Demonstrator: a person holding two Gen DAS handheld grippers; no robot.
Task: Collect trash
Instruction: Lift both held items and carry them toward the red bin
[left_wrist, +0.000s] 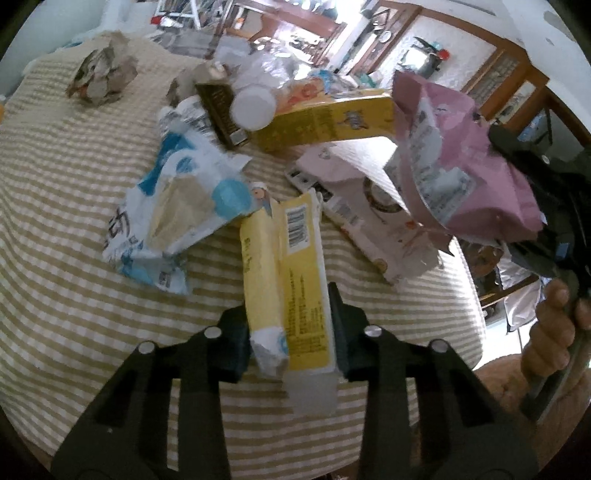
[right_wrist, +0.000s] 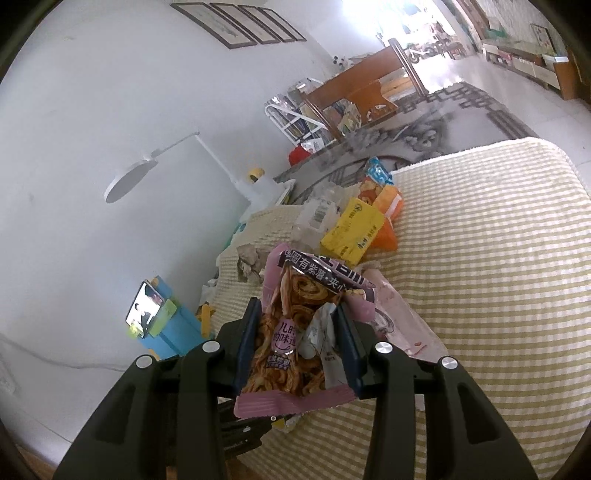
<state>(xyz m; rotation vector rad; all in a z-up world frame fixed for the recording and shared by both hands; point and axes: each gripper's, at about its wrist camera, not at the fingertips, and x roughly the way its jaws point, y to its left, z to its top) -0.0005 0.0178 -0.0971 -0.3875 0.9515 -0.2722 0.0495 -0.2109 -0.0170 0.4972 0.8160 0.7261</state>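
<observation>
- Gripping a yellow wrapper (left_wrist: 286, 280) near its lower end, the left tool (left_wrist: 291, 336) has its two fingers pressed against the wrapper's sides; the wrapper runs forward from between them, its far end over the striped cloth of the table (left_wrist: 74, 295).
- The hold sits low on the wrapper, probably so the long flat body hangs free and will not snag the other rubbish when it is carried off.
- Ahead and to the left of that tool lies a torn blue-and-white bag (left_wrist: 177, 206), flat on the cloth; further ahead, a yellow box (left_wrist: 325, 122) and a brown carton (left_wrist: 219, 110) lean together in a heap with a white cap (left_wrist: 253, 109) against them.
- Far ahead on the left sits a crumpled paper ball (left_wrist: 101, 75), well apart from the heap.
- The right tool (right_wrist: 297, 343) is closed on a pink snack bag (right_wrist: 291, 332), with a scrap of silvery wrapper tucked in beside it; seen from the left tool, the same bag hangs up in the air to its right, clear of the table.
- Below the raised bag a pale pink packet (left_wrist: 369, 218) lies flat on the cloth.
- Judging by the pile left, collecting is only partly done; no bin shows in either view.
</observation>
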